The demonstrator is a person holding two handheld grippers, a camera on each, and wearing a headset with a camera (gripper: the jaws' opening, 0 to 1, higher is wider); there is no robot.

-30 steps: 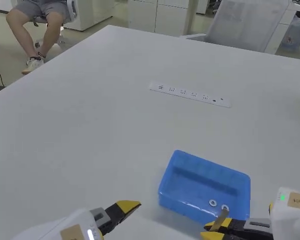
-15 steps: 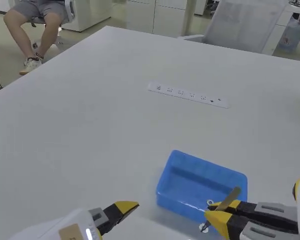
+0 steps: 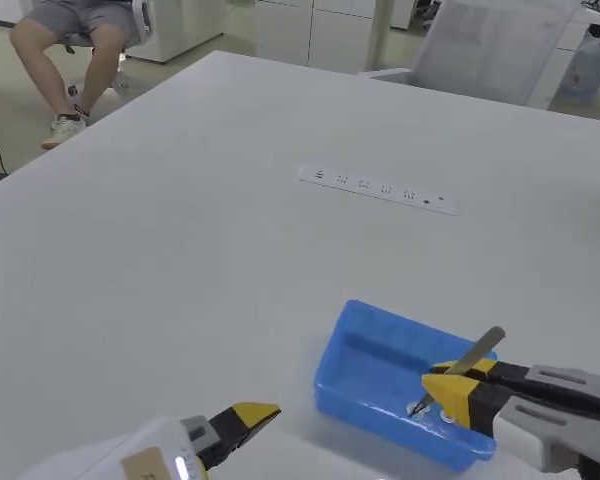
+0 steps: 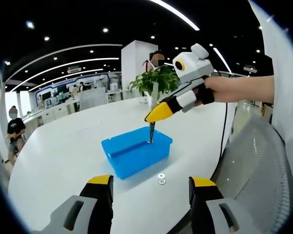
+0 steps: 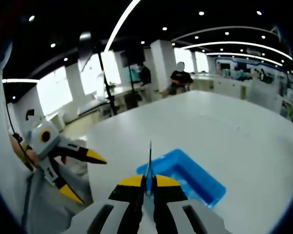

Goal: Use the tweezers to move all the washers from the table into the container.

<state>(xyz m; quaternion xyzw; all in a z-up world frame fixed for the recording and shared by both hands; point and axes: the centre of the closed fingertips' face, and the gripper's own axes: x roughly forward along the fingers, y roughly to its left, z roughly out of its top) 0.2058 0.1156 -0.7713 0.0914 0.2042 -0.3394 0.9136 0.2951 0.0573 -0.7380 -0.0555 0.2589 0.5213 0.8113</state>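
The right gripper (image 3: 442, 388) runs off the head view's right and bottom edges, and its yellow jaws cover the middle of the tweezers (image 3: 482, 345). Just below those jaws the tweezers' tip is too small to tell whether it holds a washer. In the left gripper view the container (image 4: 136, 163) hides its own floor behind its near wall. In the right gripper view the jaws cover the container's nearest corner. The left gripper (image 3: 262, 411) is cut by the head view's bottom edge. Ahead of its jaws lie two washers (image 4: 161, 179) — too small to tell whether they are touching or apart. Far beyond both grippers, a seated person (image 3: 75, 40) is cut off at the top edge.
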